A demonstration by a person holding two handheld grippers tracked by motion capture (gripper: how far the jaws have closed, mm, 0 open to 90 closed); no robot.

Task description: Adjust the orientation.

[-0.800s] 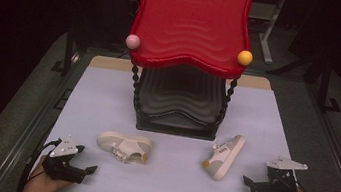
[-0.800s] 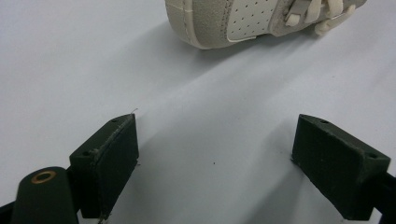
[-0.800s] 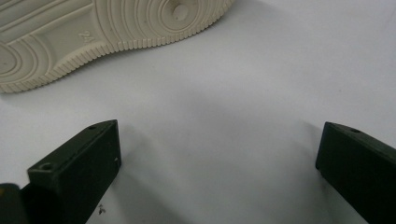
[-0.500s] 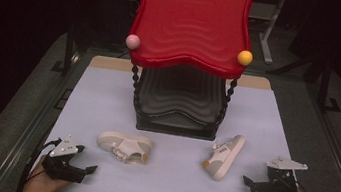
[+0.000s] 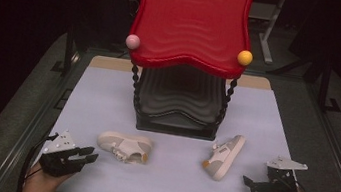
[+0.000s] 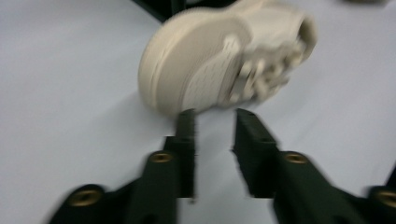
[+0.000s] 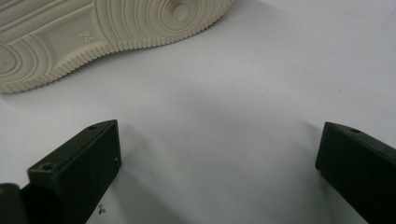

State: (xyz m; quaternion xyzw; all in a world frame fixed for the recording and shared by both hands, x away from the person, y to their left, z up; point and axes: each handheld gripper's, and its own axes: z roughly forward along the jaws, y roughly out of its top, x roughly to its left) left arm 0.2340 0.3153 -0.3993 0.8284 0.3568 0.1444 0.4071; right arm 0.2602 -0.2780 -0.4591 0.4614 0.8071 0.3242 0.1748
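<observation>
Two beige sneakers lie on the pale table (image 5: 108, 92). The left sneaker (image 5: 125, 146) rests on its side, and in the left gripper view this sneaker (image 6: 224, 60) lies just beyond the jaw tips, blurred. My left gripper (image 5: 85, 155) sits at the front left, open by a narrow gap (image 6: 215, 121) with nothing in it. The right sneaker (image 5: 224, 155) lies tilted, its ribbed sole (image 7: 93, 32) facing my right gripper (image 5: 249, 181). That gripper (image 7: 219, 140) is wide open over bare table, a short way from the sole.
A tall stand with a red wavy top (image 5: 191, 23) and a black lower shelf (image 5: 177, 102) stands at the table's middle back. A pink ball (image 5: 132, 41) and an orange ball (image 5: 245, 57) sit on its corners. Dark floor surrounds the table.
My left gripper has crept slightly forward toward the left sneaker. The right gripper and both sneakers have stayed where they were.
</observation>
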